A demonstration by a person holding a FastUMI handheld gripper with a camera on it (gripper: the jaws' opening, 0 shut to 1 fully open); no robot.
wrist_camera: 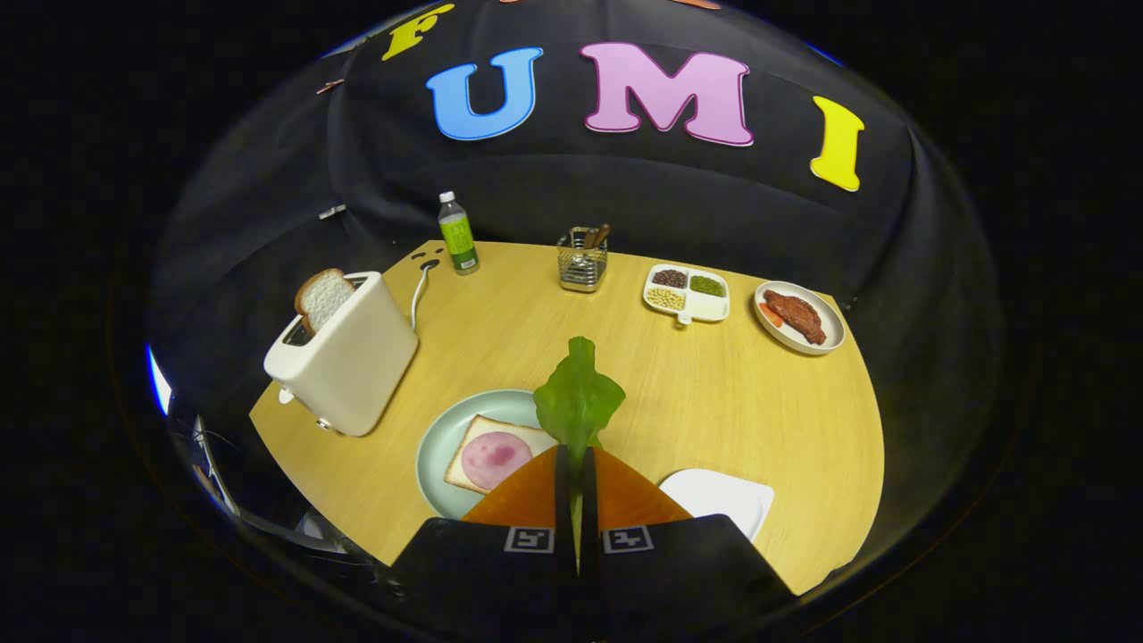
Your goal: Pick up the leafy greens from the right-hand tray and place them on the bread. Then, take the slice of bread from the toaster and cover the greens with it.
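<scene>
In the gripper view, the gripper has its two fingers pressed nearly together on the stem of the greens, a single leaf that stands up just ahead of the tips. The leaf is held in the air above the table, clear of everything on it. Below and just left of the fingers lies a pale plate with a bread slice on it, and a round slice of ham on top of that. Just right of the fingers is a white tray, seemingly the one the leaf came from, with nothing seen on its visible part. Further left stands the toaster, with the second slice sticking out of its slot. Well beyond, near the far edge, are a bottle, a wire holder, a divided dish of beans and a meat plate.

The step in hand appears to be carrying the leaf over to the bread. The risks lie in the grip and the aim. Only the thin stem is pinched, so the leaf could swing or slip out during the move. It hangs right of the bread's centre; if released too early it could land half on the plate rim. A light leaf may also cling to a finger when the fingers part, and be dragged off the ham.
</scene>
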